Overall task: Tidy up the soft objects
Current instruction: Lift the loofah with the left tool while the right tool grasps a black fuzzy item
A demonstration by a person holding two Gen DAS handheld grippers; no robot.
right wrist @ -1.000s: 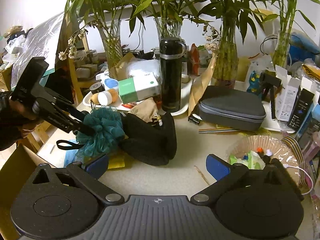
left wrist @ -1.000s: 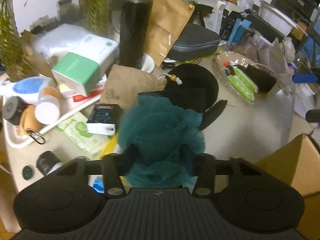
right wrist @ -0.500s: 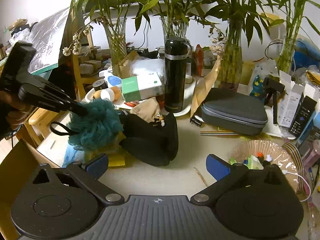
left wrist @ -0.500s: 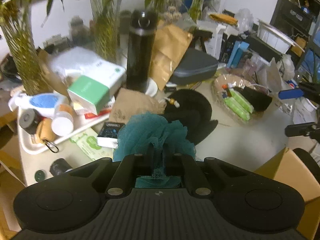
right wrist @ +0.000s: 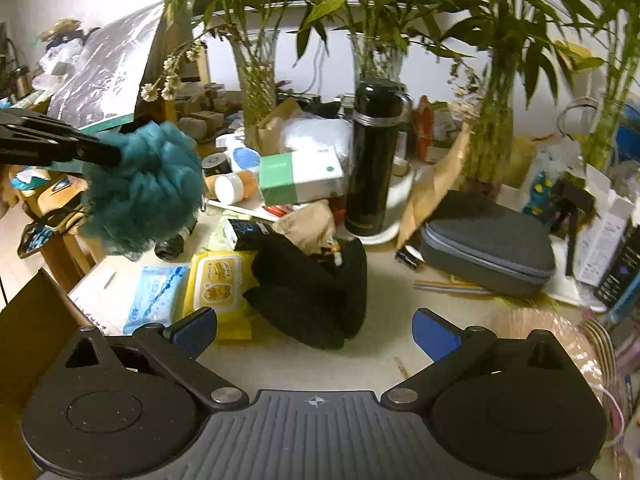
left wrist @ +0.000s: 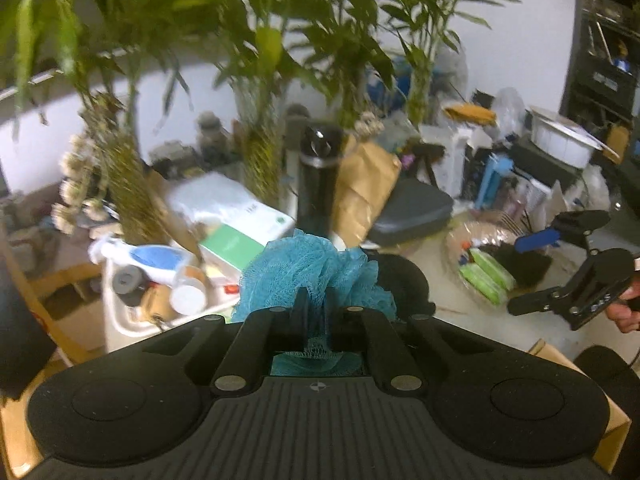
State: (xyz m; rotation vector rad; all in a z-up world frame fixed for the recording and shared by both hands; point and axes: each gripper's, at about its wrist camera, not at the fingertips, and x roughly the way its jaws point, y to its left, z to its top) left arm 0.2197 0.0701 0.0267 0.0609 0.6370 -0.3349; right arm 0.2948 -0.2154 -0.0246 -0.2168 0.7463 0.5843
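On the cluttered tabletop [right wrist: 360, 364], the largest soft article is a black plush item [right wrist: 316, 296], slumped just in front of the black flask [right wrist: 374, 152] and partly overlapping a yellow wipes packet [right wrist: 218, 284]. It appears limp and thick, so it would likely sag if lifted by an edge; a hold across its bulky middle seems the soundest. A small beaded trim sits on its upper fold and is best avoided.

Next in size is the teal mesh bath pouf [right wrist: 140, 188], clear of the table and carried in the air at the left of the right wrist view. The left gripper [left wrist: 316, 300] is clamped on it, fingers drawn nearly together with netting bunched between them and spilling out on both sides. The pouf looks very light, springy and highly compressible; it cannot be damaged by pressure, but loose mesh may snag on nearby clutter or slip if only an outer ruffle is pinched. The present hold appears to go deep into the gathered core, which is judged secure.

A cardboard box [right wrist: 28, 332] stands at the near left edge, a plausible receptacle.

The right gripper [right wrist: 316, 332] hangs over the table with its blue-padded jaws wide apart and nothing between them.
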